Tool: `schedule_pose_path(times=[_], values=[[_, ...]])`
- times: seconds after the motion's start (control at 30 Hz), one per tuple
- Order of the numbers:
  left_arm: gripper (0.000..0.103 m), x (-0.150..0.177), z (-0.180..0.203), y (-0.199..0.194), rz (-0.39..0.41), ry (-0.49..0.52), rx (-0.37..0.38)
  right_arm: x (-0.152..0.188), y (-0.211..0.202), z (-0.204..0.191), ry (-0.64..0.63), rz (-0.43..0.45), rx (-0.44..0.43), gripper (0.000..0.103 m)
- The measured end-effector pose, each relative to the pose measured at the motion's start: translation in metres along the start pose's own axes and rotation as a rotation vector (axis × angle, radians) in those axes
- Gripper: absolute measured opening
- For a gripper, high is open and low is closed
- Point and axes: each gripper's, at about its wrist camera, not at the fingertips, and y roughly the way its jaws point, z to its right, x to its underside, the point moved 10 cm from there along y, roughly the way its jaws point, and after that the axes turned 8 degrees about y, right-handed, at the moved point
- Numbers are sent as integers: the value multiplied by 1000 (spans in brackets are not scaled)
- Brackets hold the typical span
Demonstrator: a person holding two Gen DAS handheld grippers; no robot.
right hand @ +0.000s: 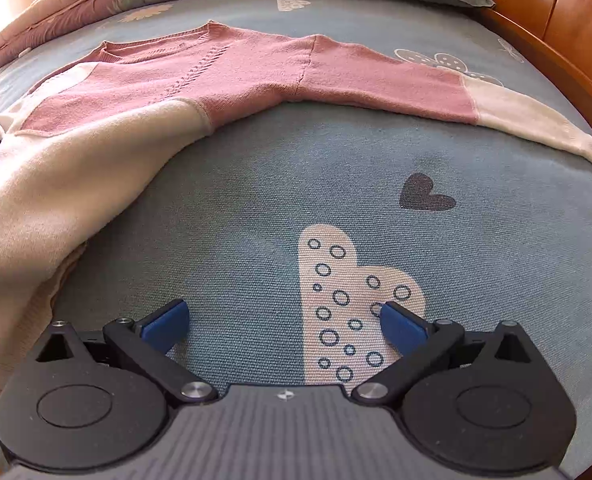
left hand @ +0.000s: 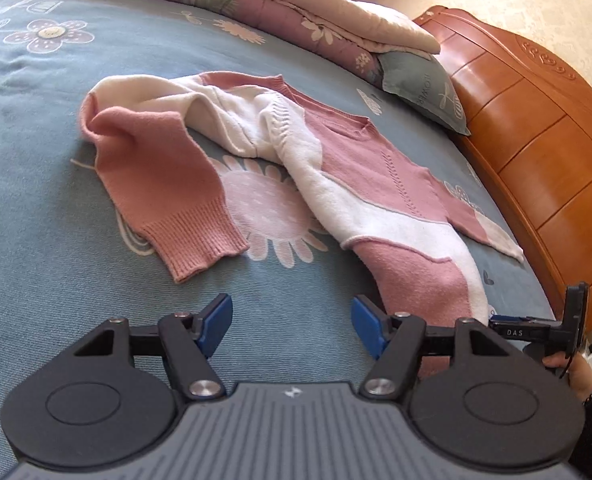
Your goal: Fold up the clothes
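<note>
Both pairs of blue fingers are spread wide and hold nothing. On the left gripper the fingers hang just above the blue bed sheet, near the bottom hem of the pink and white sweater. On the right gripper the fingers sit low over a white heart shape on the sheet, with the sweater's white part just off to its left side.

That sweater lies in the middle of the bed and it is not folded. One sleeve is stretched out flat toward the wooden bed frame. Its other sleeve is flopped over and bunched up (its pink cuff points at the left gripper). The body is twisted and lumpy, not smooth.

So the folding looks mostly left to do: the sweater needs to be flat, sleeves in, then folded up small.
</note>
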Motion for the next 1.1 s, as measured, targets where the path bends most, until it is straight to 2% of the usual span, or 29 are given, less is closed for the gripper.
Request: schedule_pose_path(times=[0.17, 0.3, 0.47, 0.6, 0.7, 0.77, 0.83, 0.87, 0.9, 0.97, 1.1], values=[[65, 2, -39, 20, 22, -228, 88, 0, -1, 2, 46, 39, 16, 103], [64, -3, -65, 35, 58, -372, 146, -1, 0, 3, 57, 48, 19, 103], [56, -18, -88, 49, 93, -482, 158, -2, 1, 3, 65, 56, 20, 103], [55, -29, -96, 63, 137, -539, 168, -2, 1, 3, 71, 63, 21, 103], [54, -24, -91, 63, 140, -538, 168, -3, 2, 3, 76, 68, 21, 103], [46, -16, -89, 61, 139, -517, 156, -3, 1, 4, 81, 69, 14, 103], [29, -14, -96, 66, 141, -556, 164, -3, 0, 5, 88, 71, 2, 103], [24, -13, -101, 69, 143, -581, 171, -3, 0, 5, 91, 72, -2, 103], [13, -13, -105, 72, 145, -607, 177, -4, 0, 5, 91, 72, -2, 103], [10, -12, -114, 79, 148, -657, 189, -4, 1, 5, 89, 75, 1, 103], [10, -11, -109, 78, 152, -624, 156, -3, 1, 5, 77, 89, 7, 103]])
